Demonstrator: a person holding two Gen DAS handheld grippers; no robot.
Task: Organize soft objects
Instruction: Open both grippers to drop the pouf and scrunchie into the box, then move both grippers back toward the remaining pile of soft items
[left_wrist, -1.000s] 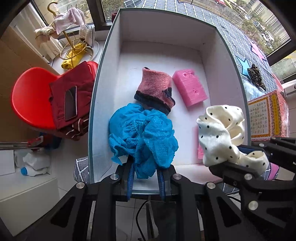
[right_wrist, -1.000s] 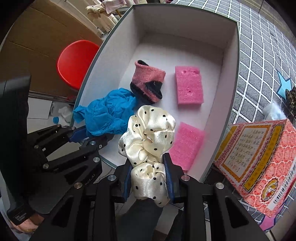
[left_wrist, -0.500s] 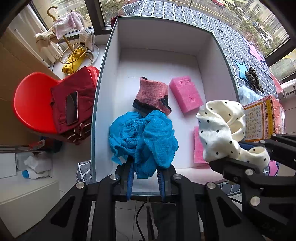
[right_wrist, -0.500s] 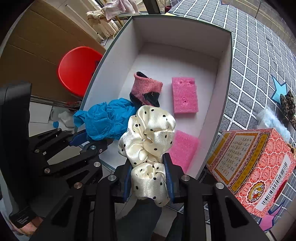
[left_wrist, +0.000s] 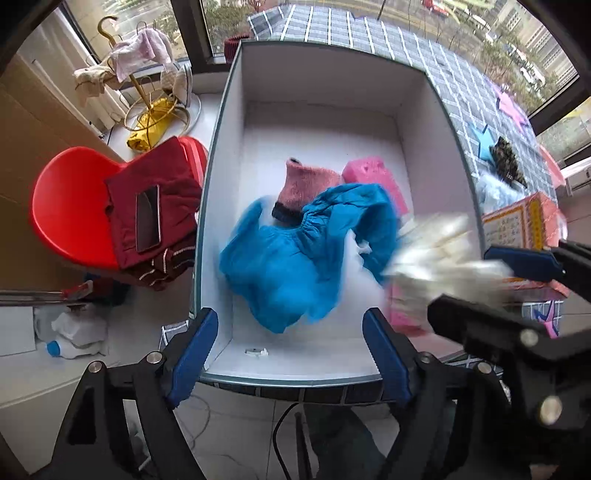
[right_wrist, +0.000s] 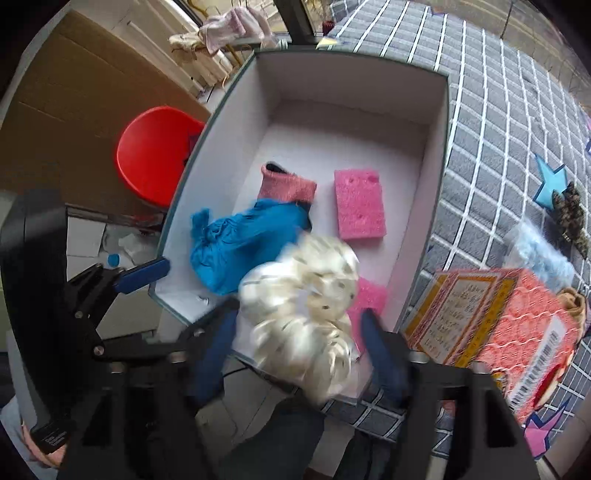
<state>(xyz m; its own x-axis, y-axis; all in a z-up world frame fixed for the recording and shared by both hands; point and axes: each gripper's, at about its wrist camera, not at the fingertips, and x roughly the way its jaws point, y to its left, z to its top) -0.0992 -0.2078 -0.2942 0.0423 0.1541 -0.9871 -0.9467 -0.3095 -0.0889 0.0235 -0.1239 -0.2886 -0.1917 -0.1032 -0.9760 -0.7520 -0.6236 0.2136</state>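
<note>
Grey checked cloth (right_wrist: 495, 122) covers the table by the window, and on it stands a white open box (left_wrist: 236, 110); at far left, off the table, a red plastic chair (left_wrist: 70, 210) carries a dark red garment (left_wrist: 173, 184) with a phone (left_wrist: 147, 218) lying on it, and behind it a gold wire stand (left_wrist: 144, 107) is draped with small cloths; the left gripper (left_wrist: 291, 354) hangs over the near rim of the box with its blue-padded fingers (left_wrist: 192, 354) spread wide and holding nothing; just beyond them a blue cloth (left_wrist: 288, 258) sits blurred inside the box, its far edge overlapping a pink knitted sock (left_wrist: 306, 181); a pink sponge (right_wrist: 360, 203) lies flat beside the sock on the box floor, and a second pink sponge (right_wrist: 369, 295) lies nearer the front wall; the right gripper (right_wrist: 299, 354) also has its fingers (right_wrist: 384, 362) apart, and between them the cream polka-dot scrunchie (right_wrist: 306, 295) shows heavily blurred over the near right corner of the box, whether touching either pad I cannot tell; at right, outside the box, stands a red and yellow printed carton (right_wrist: 506, 325), with a blue star shape (right_wrist: 550, 184) on the cloth farther back.
</note>
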